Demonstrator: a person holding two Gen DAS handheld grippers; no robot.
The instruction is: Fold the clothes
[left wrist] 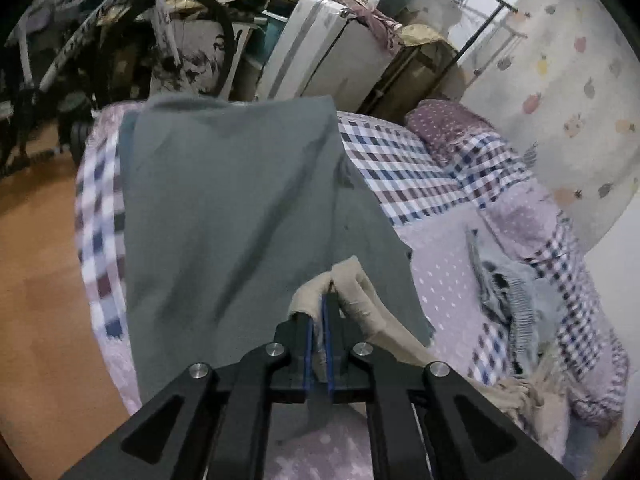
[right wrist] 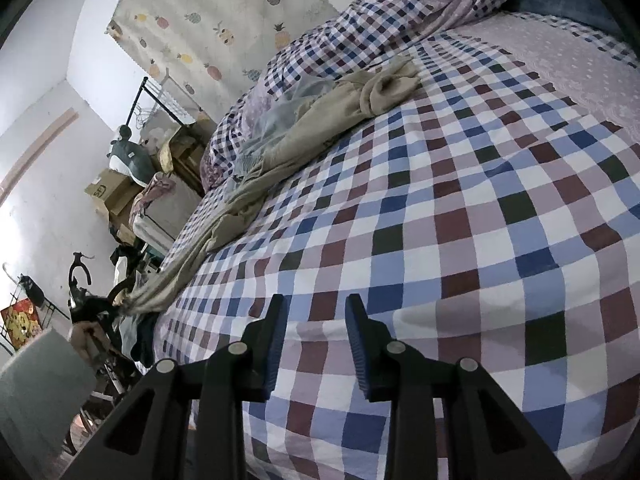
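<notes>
In the left wrist view my left gripper (left wrist: 326, 300) is shut on an end of a beige garment (left wrist: 372, 300), which trails back to the right over the bed. A grey cloth (left wrist: 232, 216) lies spread beyond it on the checked bedspread (left wrist: 400, 160). In the right wrist view my right gripper (right wrist: 316, 304) is open and empty, just above the checked bedspread (right wrist: 460, 220). The beige garment (right wrist: 304, 120) stretches across the bed from far right to far left. The other gripper (right wrist: 92, 312) shows at its left end.
A light blue striped garment (left wrist: 516, 300) lies crumpled by the pillows (left wrist: 444, 124). A bicycle (left wrist: 160, 40), boxes and a rack stand beyond the bed. Wooden floor (left wrist: 36, 264) is at the left. A pineapple curtain (right wrist: 208, 20) hangs on the wall.
</notes>
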